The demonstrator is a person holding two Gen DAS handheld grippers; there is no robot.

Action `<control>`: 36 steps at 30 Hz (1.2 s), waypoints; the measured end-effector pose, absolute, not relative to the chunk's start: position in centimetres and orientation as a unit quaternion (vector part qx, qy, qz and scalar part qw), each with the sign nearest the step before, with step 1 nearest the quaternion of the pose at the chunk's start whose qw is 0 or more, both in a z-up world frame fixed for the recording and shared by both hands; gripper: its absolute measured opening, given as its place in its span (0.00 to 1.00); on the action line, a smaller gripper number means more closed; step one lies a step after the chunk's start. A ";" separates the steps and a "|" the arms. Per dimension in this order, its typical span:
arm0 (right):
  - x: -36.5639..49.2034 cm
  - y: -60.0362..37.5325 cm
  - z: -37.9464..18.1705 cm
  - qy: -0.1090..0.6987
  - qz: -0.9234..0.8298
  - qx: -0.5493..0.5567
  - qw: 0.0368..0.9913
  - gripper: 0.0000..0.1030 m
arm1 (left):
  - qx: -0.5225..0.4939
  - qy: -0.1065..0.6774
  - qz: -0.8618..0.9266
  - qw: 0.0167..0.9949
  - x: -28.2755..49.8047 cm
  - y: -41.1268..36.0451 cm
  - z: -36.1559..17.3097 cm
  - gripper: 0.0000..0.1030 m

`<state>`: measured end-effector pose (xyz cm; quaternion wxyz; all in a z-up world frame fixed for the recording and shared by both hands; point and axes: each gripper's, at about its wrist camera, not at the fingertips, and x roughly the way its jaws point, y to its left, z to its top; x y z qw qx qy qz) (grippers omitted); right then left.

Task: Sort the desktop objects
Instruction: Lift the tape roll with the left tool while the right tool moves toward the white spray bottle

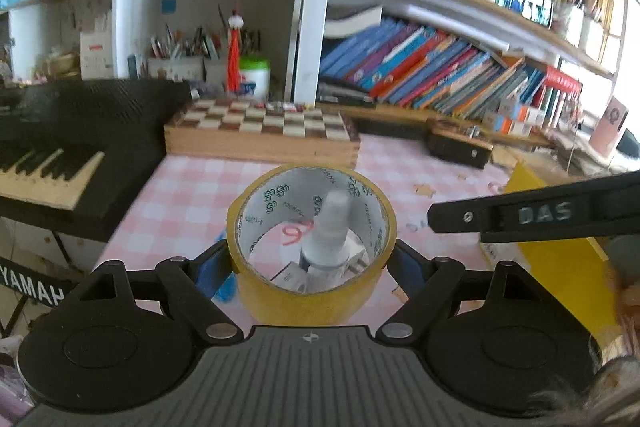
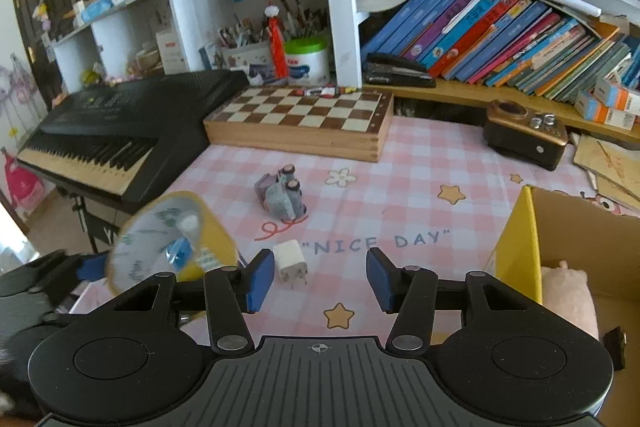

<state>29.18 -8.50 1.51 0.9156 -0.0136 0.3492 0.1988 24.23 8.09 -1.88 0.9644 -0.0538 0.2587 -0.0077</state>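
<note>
My left gripper (image 1: 310, 265) is shut on a roll of yellow tape (image 1: 312, 243), a blue pad pressing each side, and the roll hangs above the pink checked tablecloth (image 1: 192, 203). A white bottle (image 1: 330, 227) shows through the roll's hole. The right wrist view has the same roll (image 2: 172, 239) blurred at the lower left. My right gripper (image 2: 320, 279) is open with nothing between its fingers. A white plug charger (image 2: 290, 261) lies just beyond its left finger. Further back a grey toy car (image 2: 282, 195) lies on its side.
A yellow cardboard box (image 2: 516, 247) with a pink plush (image 2: 568, 291) inside stands at the right. A wooden chessboard (image 2: 304, 123), a black keyboard (image 2: 120, 131) and a brown radio (image 2: 524, 135) line the back. Bookshelves rise behind them.
</note>
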 end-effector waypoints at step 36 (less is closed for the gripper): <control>31.9 -0.8 -5.2 0.378 0.294 -0.086 0.874 0.34 | -0.098 0.223 0.109 0.964 16.7 13.5 2.7 0.79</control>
